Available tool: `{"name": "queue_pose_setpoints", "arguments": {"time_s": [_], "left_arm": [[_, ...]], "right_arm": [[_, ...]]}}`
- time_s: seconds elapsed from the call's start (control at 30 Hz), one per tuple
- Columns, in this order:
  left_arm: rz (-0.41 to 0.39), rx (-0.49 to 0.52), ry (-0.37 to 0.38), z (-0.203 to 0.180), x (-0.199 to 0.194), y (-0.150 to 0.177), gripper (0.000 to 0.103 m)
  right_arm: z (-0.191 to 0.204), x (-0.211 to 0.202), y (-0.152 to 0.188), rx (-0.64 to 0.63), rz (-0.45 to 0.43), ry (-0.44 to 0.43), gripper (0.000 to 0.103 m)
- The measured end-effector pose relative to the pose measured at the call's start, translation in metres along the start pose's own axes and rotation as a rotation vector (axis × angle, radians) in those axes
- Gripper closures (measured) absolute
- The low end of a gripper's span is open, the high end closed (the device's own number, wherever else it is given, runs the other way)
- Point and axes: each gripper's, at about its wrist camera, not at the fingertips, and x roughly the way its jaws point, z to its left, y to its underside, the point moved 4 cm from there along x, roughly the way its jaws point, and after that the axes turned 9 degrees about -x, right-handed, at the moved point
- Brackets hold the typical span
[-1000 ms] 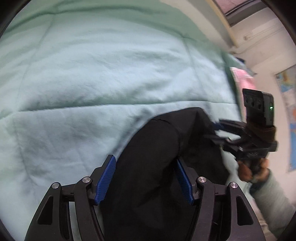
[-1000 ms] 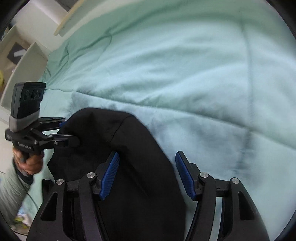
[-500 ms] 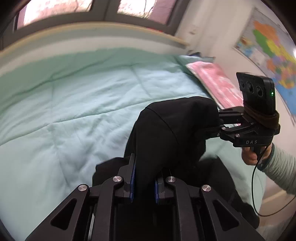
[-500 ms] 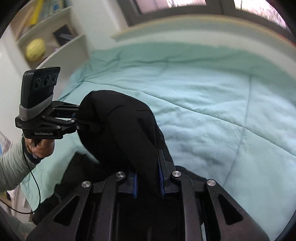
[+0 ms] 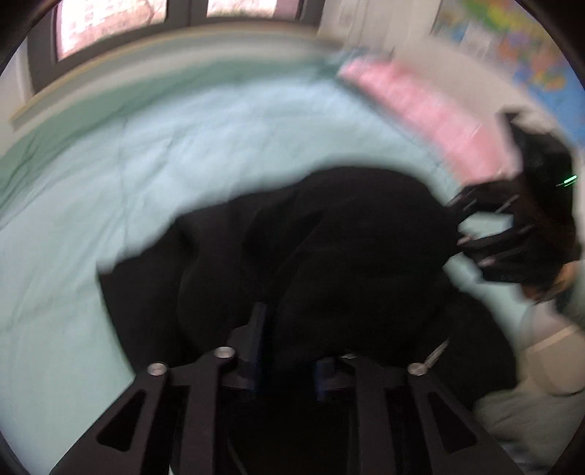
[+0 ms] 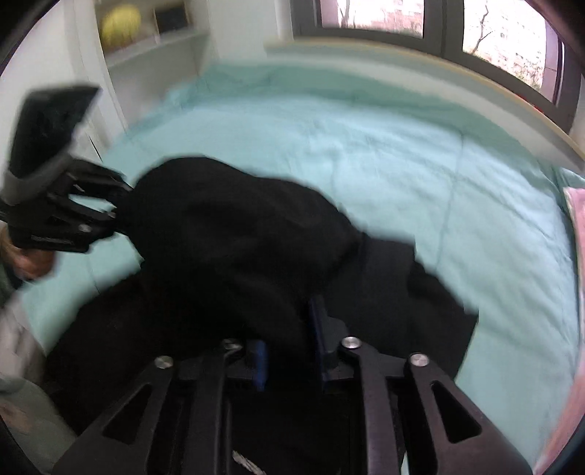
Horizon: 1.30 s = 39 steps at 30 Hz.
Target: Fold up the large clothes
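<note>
Left wrist view: left gripper (image 5: 289, 347) and right gripper (image 6: 292, 339) each clamp bunched black garment (image 5: 329, 255) above teal bedspread (image 5: 146, 164), jaws just eased slightly wider, folding barely begun, flattening pending.

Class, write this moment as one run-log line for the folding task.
stage: fold | left gripper: shut on black garment | right gripper: shut on black garment | surface: teal bedspread

Both views are smeared by motion blur, so the folds of the black garment (image 5: 347, 255) merge into one dark mass. That cloth bunches over the blue pads (image 5: 257, 329) of the left gripper (image 5: 289, 347) and hides the fingertips of the right gripper (image 6: 292, 336), so the contact cannot be made out. The map (image 5: 512, 44) and pink pillow (image 5: 420, 106) are streaked, and the yellow ball (image 6: 120, 25) is too blurred to identify surely.
</note>
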Motion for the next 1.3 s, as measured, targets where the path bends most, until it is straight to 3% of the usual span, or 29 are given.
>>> {"name": "queue_pose_setpoints", "arguments": {"time_s": [0.1, 0.17, 0.23, 0.33, 0.4, 0.47, 0.5, 0.57, 0.63, 0.7, 0.8, 0.87, 0.97, 1.1, 1.2, 1.3], "left_arm": [[0.148, -0.021, -0.116, 0.008, 0.046, 0.055, 0.074], [0.174, -0.045, -0.125, 0.013, 0.046, 0.076, 0.074], [0.171, -0.102, -0.091, 0.018, 0.026, 0.083, 0.074], [0.092, -0.172, -0.059, 0.028, -0.022, 0.068, 0.074], [0.011, -0.214, -0.005, 0.031, -0.050, 0.041, 0.074], [-0.075, -0.277, 0.083, 0.032, -0.070, 0.007, 0.063], [-0.100, -0.310, 0.116, 0.034, -0.071, -0.007, 0.050], [-0.121, -0.397, 0.223, 0.038, -0.060, -0.033, 0.047], [-0.090, -0.450, 0.275, 0.042, -0.035, -0.039, 0.047], [0.011, -0.482, 0.252, 0.047, 0.010, -0.031, 0.047], [0.147, -0.464, 0.153, 0.050, 0.073, -0.004, 0.049], [0.135, -0.405, 0.103, 0.043, 0.087, 0.005, 0.049], [0.128, -0.390, 0.063, 0.037, 0.080, 0.000, 0.048], [0.073, -0.415, 0.147, 0.042, 0.040, -0.011, 0.051], [-0.014, -0.402, 0.207, 0.039, -0.004, -0.013, 0.051], [-0.020, -0.402, 0.232, 0.031, -0.018, -0.005, 0.051]], "right_arm": [[0.014, 0.043, 0.055, 0.004, 0.167, 0.033, 0.073], [0.014, 0.055, 0.086, 0.058, 0.251, 0.022, 0.073], [0.009, 0.048, 0.100, 0.123, 0.272, 0.001, 0.073], [-0.005, 0.016, 0.089, 0.219, 0.215, -0.030, 0.066], [-0.018, -0.002, 0.061, 0.290, 0.143, -0.078, 0.057], [-0.028, -0.015, 0.023, 0.347, 0.039, -0.129, 0.042], [-0.031, -0.017, 0.009, 0.363, 0.004, -0.134, 0.034], [-0.039, -0.006, -0.024, 0.418, -0.047, -0.145, 0.031], [-0.041, 0.016, -0.041, 0.442, -0.046, -0.146, 0.031], [-0.034, 0.046, -0.039, 0.443, 0.007, -0.125, 0.031], [-0.027, 0.105, -0.010, 0.421, 0.180, -0.079, 0.032], [-0.022, 0.133, 0.015, 0.413, 0.226, -0.083, 0.032], [-0.022, 0.134, 0.022, 0.387, 0.190, -0.045, 0.032], [-0.015, 0.101, 0.011, 0.410, 0.172, -0.072, 0.032], [0.000, 0.056, 0.000, 0.369, 0.072, -0.095, 0.032], [0.020, 0.029, 0.000, 0.316, 0.012, -0.108, 0.032]]}}
